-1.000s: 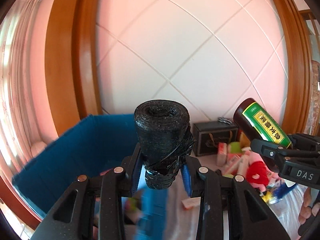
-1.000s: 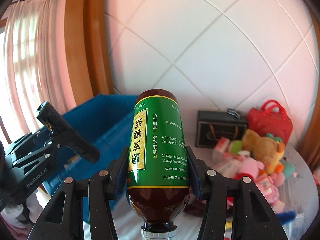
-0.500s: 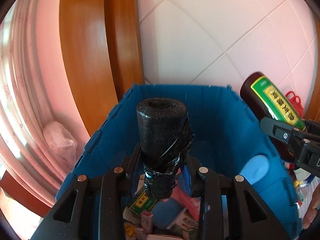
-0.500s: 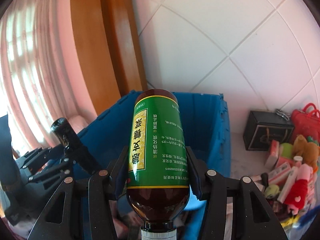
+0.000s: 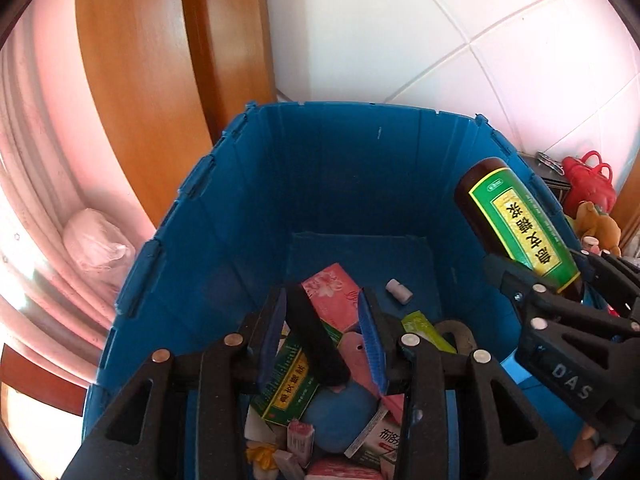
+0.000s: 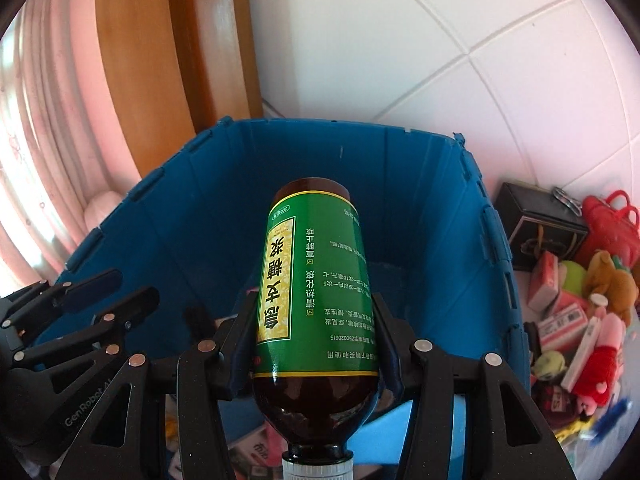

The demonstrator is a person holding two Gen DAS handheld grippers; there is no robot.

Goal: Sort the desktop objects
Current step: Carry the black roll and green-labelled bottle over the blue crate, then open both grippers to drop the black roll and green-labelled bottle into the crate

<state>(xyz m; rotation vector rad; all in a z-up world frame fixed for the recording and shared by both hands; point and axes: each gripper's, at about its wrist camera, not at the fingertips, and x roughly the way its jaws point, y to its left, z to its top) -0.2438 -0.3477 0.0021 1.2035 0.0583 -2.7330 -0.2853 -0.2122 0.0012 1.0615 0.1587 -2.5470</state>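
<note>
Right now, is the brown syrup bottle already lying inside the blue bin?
No, the brown syrup bottle is clamped neck-down in the right gripper, above the blue bin.

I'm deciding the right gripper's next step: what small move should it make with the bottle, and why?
Probably lower it a little and open. The right gripper grips the bottle above the blue bin, and the black roll has slipped from the left gripper, whose pads have just parted.
</note>
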